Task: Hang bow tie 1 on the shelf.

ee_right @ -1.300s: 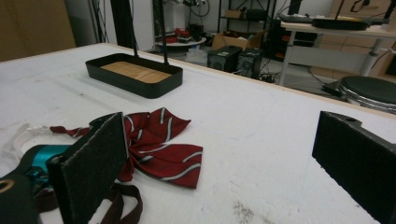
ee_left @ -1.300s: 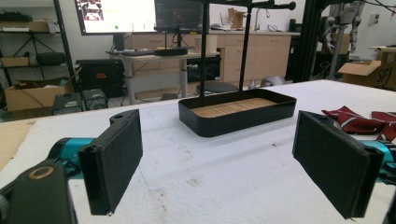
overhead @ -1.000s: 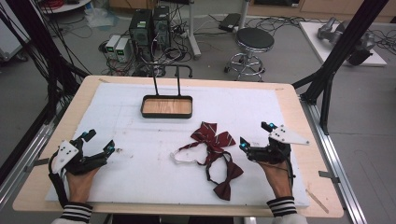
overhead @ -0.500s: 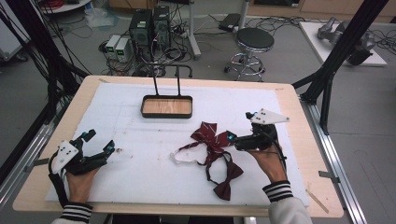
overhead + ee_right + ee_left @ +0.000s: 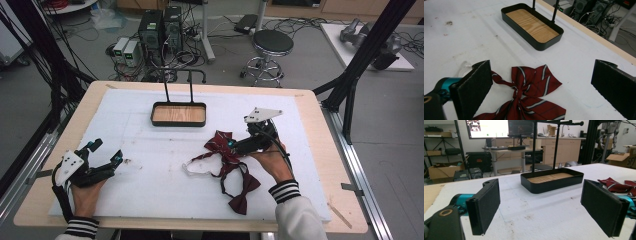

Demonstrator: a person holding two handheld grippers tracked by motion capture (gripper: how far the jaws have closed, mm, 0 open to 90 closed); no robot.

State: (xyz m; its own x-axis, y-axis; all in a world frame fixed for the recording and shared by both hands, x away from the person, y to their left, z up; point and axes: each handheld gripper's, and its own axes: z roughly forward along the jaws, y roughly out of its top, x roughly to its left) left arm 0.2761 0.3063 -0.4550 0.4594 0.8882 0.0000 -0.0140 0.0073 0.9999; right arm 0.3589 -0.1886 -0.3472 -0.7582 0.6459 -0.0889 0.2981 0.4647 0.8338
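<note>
Step in hand: right hand-held gripper [image 5: 541, 82], jaws wide, poised over striped bow tie [image 5: 534, 82], near side of tray [image 5: 534, 26]. Next, probably: lower and close on the knot; left hand-held gripper [image 5: 549, 207] idle, wide.

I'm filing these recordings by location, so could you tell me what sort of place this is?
Most likely a robotics lab or research workshop: desktop computers and loose cables sit on the floor behind the table, black rig frames flank it, and monitors stand on a desk among cardboard boxes.
</note>
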